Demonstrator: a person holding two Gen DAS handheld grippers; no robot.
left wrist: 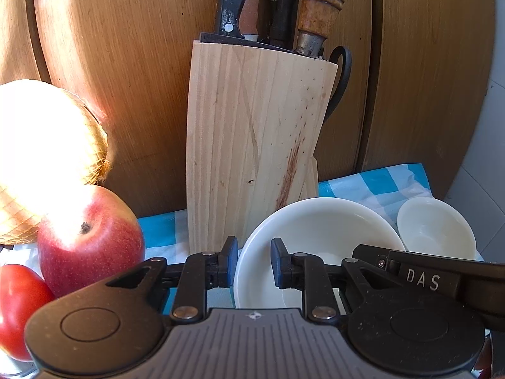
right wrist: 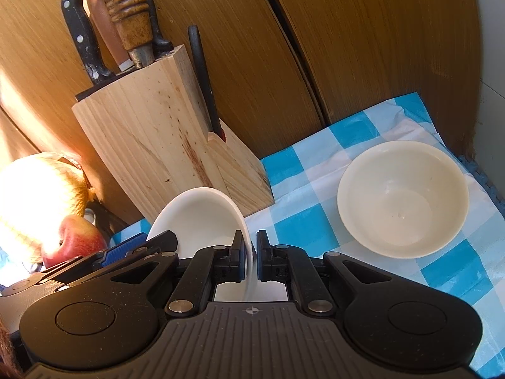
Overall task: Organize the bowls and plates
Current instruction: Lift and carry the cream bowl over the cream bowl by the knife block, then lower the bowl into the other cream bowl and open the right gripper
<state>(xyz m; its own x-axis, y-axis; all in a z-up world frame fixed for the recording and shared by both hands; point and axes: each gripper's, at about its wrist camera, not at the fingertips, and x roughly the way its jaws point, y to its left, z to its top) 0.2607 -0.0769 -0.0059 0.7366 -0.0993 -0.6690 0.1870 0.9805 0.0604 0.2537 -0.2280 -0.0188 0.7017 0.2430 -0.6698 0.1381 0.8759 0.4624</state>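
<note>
A white bowl (left wrist: 318, 224) (right wrist: 199, 214) sits tilted in front of the knife block, on the blue-and-white checked cloth (right wrist: 318, 221). My right gripper (right wrist: 251, 259) is shut on its right rim, which stands pinched between the pads. My left gripper (left wrist: 254, 262) is open and straddles the bowl's left rim, one finger outside and one inside. The right gripper's body (left wrist: 419, 274) reaches in from the right in the left wrist view. A second, cream bowl (left wrist: 435, 227) (right wrist: 402, 199) stands upright and empty on the cloth, to the right.
A pale wooden knife block (left wrist: 252, 148) (right wrist: 164, 145) with several handles stands just behind the white bowl. To the left lie a red apple (left wrist: 91, 237), a tomato (left wrist: 19, 309) and a netted melon (left wrist: 47, 154). Wooden cabinet doors (right wrist: 363, 47) close off the back.
</note>
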